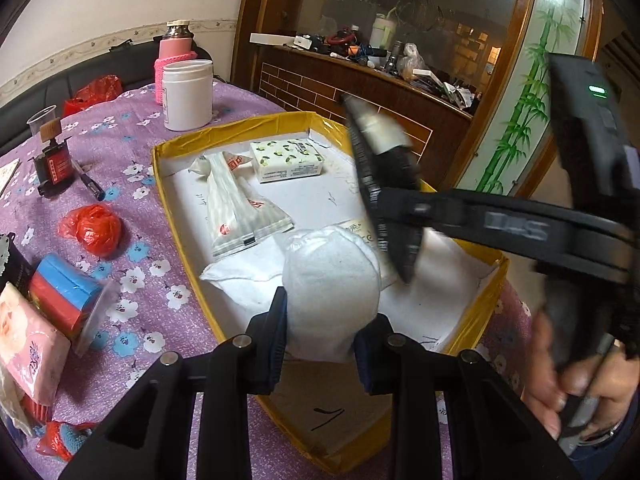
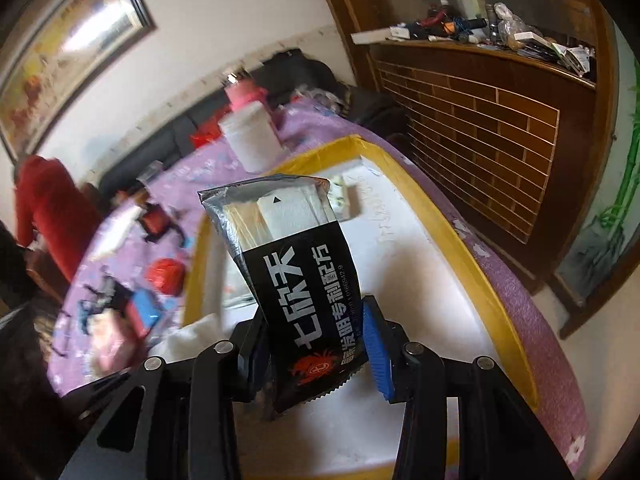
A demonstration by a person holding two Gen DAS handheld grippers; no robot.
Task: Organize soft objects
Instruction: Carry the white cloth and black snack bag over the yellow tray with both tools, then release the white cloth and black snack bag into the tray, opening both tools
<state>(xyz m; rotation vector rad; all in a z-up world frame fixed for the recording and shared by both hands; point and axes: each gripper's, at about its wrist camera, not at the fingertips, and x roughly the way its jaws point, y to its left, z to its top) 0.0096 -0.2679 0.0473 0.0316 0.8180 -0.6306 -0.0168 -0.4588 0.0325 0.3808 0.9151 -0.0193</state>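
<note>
Left gripper (image 1: 320, 336) clamps a white sock (image 1: 330, 280); right gripper (image 2: 316, 344) clamps a black packet (image 2: 304, 280) above the box (image 1: 176, 208).

In the right wrist view the left side is motion-blurred, smearing the counter (image 2: 256, 148) clutter and a red-sleeved person (image 2: 48, 204), while in the left wrist view a pink pack (image 1: 28, 344) at lower left is cut off by the edge.
</note>
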